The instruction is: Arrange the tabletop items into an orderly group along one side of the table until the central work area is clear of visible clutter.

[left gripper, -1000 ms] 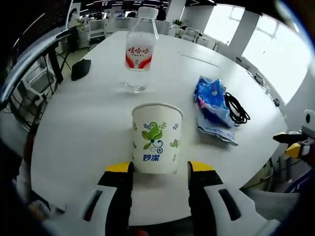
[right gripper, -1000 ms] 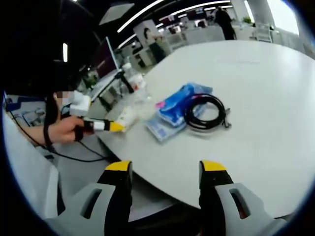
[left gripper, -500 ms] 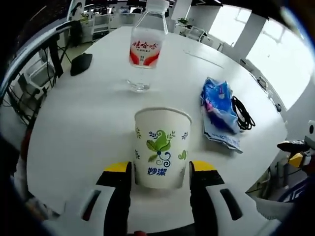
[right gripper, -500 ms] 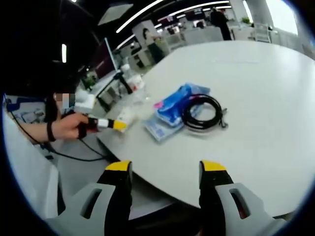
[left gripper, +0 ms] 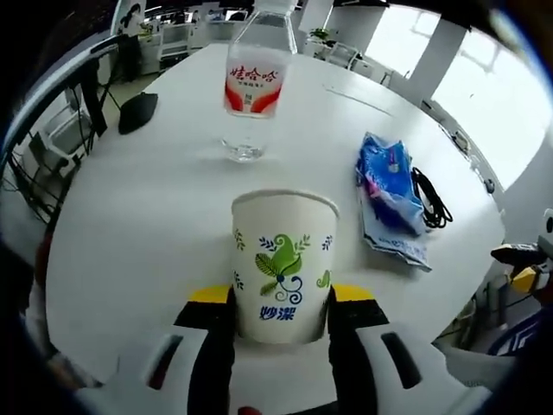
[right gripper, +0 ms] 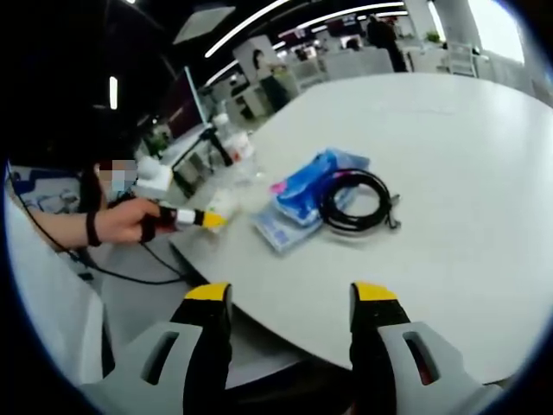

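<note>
A white paper cup [left gripper: 281,259] with green leaf print stands upright on the round white table [left gripper: 147,216], near its edge. My left gripper [left gripper: 281,298] has its jaws pressed against both sides of the cup's base. Beyond the cup stand a clear water bottle [left gripper: 253,82] with a red label, a blue tissue pack [left gripper: 389,186] and a coiled black cable [left gripper: 429,197]. My right gripper [right gripper: 289,303] hangs open off the table's edge with nothing between its jaws. In the right gripper view, a hand holds the left gripper [right gripper: 203,219] at the cup [right gripper: 223,203], left of the blue pack [right gripper: 311,186] and cable [right gripper: 354,201].
A small black object [left gripper: 136,111] lies at the table's far left edge. Office chairs and desks stand beyond the table. The broad far part of the table [right gripper: 458,173] is bare white surface. The right gripper [left gripper: 518,258] shows past the table's right rim.
My left gripper has moved forward around the cup and its jaws have narrowed onto the base. The right gripper view is almost unchanged.
</note>
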Tool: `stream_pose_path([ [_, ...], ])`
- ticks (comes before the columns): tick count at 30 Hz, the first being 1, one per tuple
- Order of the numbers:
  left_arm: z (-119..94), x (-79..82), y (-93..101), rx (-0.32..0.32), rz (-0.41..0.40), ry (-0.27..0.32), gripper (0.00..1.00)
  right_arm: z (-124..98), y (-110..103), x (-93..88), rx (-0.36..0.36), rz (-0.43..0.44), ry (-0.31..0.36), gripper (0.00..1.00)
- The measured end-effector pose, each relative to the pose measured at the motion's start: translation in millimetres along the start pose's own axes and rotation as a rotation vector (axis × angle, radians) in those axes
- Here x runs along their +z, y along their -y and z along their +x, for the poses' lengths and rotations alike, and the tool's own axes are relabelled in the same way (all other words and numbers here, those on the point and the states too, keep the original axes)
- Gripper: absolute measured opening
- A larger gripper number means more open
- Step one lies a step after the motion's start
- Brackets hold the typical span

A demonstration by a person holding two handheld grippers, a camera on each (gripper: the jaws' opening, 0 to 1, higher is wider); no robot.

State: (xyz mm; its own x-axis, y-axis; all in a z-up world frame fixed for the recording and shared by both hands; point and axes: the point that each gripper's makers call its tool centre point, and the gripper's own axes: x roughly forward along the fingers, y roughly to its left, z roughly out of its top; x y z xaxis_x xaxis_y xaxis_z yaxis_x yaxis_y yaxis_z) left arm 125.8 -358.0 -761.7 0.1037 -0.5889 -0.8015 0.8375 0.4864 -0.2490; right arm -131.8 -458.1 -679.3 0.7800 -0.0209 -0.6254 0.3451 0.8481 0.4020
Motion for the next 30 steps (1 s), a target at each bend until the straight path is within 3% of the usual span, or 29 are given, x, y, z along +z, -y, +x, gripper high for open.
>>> stream_pose_path([
  [14,-16.2,4.8,20.5,-0.072,0.046,0.031,0.4,8.6,-6.4,5.0,0.021,-0.017,-0.008,0.54],
  [27,-35.7,1.9,64.7,-0.178,0.255,0.056,0.4,17.7,-15.7,10.5,0.053,-0.026,-0.008,0.54],
  [30,-40.3,0.6,77.7,-0.203,0.335,0.058,0.4,19.8,-18.4,14.7,0.064,-0.022,-0.001,0.53],
])
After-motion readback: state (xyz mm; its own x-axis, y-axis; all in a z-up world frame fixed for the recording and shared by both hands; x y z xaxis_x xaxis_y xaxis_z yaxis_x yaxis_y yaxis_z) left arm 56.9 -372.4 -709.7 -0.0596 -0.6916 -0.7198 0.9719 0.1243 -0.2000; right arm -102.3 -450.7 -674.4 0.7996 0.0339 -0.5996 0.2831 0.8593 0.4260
